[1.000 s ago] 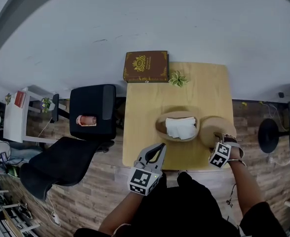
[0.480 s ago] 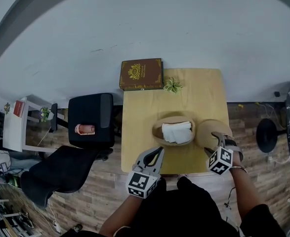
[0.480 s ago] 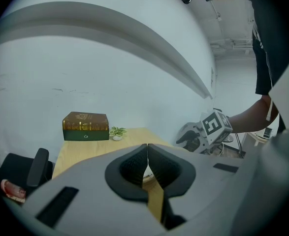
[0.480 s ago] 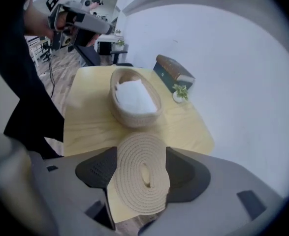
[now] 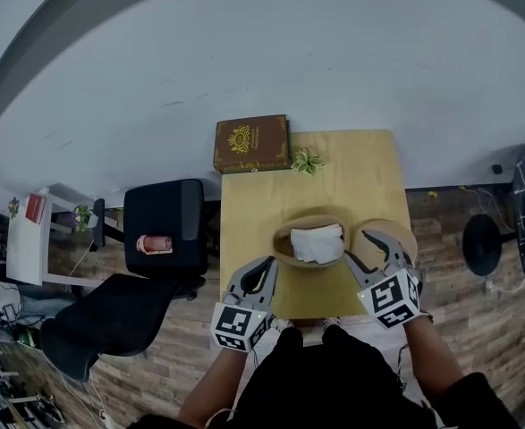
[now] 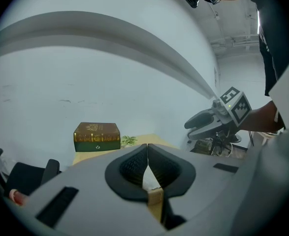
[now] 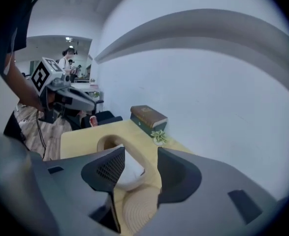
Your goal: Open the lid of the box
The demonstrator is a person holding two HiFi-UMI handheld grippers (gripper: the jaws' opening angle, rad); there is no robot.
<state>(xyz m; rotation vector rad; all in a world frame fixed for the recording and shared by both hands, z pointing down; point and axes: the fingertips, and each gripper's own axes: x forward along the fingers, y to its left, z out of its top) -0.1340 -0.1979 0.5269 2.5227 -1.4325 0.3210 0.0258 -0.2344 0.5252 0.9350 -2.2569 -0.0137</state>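
An oval wooden box (image 5: 284, 236) stands open on the yellow table (image 5: 253, 199), with white tissue (image 5: 316, 241) inside. Its round lid (image 5: 407, 238) lies flat on the table just right of it. My right gripper (image 5: 362, 247) hovers above the lid, open; its jaws have just been closing with nothing between them. In the right gripper view the lid (image 7: 137, 210) lies below the open right gripper (image 7: 140, 154), and the box (image 7: 110, 142) lies beyond. My left gripper (image 5: 260, 266) is shut and empty at the table's near edge, and the left gripper view shows its tips (image 6: 147, 147) touching.
A brown book-shaped case (image 5: 251, 144) and a small green plant (image 5: 307, 160) sit at the table's far end by the white wall. A black chair (image 5: 166, 214) stands left of the table. A round black stand base (image 5: 484, 244) rests on the floor at right.
My right gripper has lifted off the lid and turned, leaving the lid flat on the table, and its jaws are narrower. The left gripper drew slightly back and up.
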